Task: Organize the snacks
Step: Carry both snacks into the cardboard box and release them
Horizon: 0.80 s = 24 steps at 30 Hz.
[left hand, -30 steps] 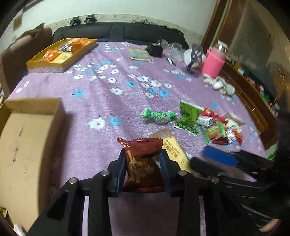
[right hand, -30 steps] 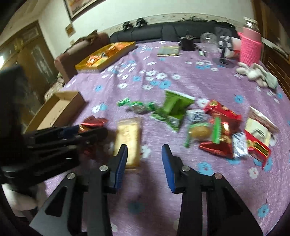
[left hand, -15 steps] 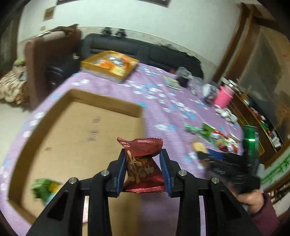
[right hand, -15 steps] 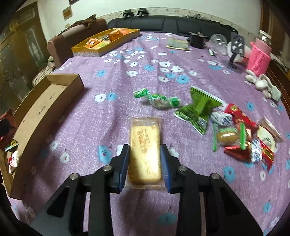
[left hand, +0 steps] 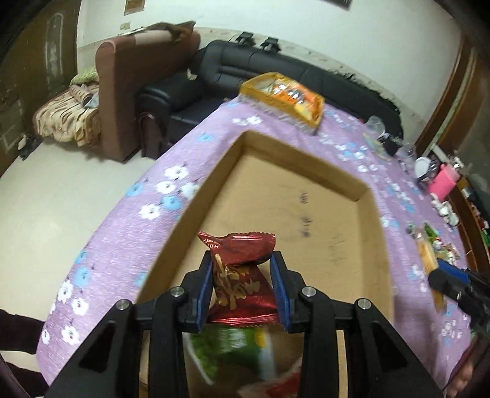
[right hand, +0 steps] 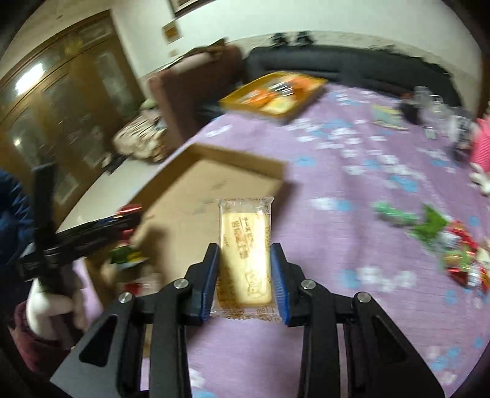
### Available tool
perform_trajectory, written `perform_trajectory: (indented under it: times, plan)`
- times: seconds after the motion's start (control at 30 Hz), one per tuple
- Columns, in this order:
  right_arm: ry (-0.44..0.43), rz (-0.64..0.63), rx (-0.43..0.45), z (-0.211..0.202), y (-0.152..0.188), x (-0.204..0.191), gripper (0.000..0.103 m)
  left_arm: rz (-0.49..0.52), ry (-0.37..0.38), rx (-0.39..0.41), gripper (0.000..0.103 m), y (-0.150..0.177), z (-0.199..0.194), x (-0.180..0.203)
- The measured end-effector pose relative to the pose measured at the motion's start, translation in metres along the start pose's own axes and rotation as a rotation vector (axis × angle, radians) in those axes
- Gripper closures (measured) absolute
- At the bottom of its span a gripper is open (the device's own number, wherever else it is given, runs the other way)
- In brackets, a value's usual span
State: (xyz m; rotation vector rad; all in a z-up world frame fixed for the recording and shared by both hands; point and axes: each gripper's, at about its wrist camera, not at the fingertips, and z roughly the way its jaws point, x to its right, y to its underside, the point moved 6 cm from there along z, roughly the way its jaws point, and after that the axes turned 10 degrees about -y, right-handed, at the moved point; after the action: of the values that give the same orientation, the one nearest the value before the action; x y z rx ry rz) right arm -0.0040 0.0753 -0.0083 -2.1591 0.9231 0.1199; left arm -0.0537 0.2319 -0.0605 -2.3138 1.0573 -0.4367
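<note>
The cardboard box lies on the table near its left edge. Far beyond the box sits a tray of packets. Loose snacks lie well to the right of the box. A sofa stands behind the table.

A black sofa lines the white wall; a brown armchair sits beside it, a wooden cabinet beyond that armchair.
</note>
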Motion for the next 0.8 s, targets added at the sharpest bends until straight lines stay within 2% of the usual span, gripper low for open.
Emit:
perform_trajectory:
  times: [0.07, 0.2, 0.37, 0.43, 0.5, 0.6, 0.7, 0.8]
  plan:
    - [-0.019, -0.025, -0.031, 0.024, 0.002, -0.020, 0.067, -0.003, -0.023, -0.013, 0.067, 0.002, 0.004, -0.008]
    - [-0.036, -0.051, -0.098, 0.066, 0.012, -0.045, 0.067, -0.024, 0.003, -0.010, 0.066, 0.006, 0.000, -0.017]
    - [-0.011, -0.084, -0.149, 0.093, 0.023, -0.050, 0.066, -0.070, 0.056, 0.053, 0.061, 0.004, -0.023, -0.025]
    - [-0.021, -0.088, -0.107, 0.080, 0.021, -0.050, 0.065, -0.082, 0.077, 0.086, 0.060, 0.004, -0.037, -0.025]
    - [-0.023, -0.084, -0.056, 0.062, 0.018, -0.049, 0.061, -0.090, 0.095, 0.110, 0.053, 0.003, -0.049, -0.021]
    - [0.011, -0.075, 0.023, 0.026, 0.020, -0.040, 0.060, -0.096, 0.149, 0.147, 0.049, 0.004, -0.069, -0.006]
    - [0.081, -0.055, 0.094, -0.012, 0.033, -0.020, 0.059, -0.065, 0.223, 0.165, 0.042, 0.007, -0.084, 0.023]
    - [0.124, 0.020, 0.140, -0.045, 0.050, 0.010, 0.056, 0.001, 0.284, 0.162, 0.038, 0.017, -0.096, 0.062]
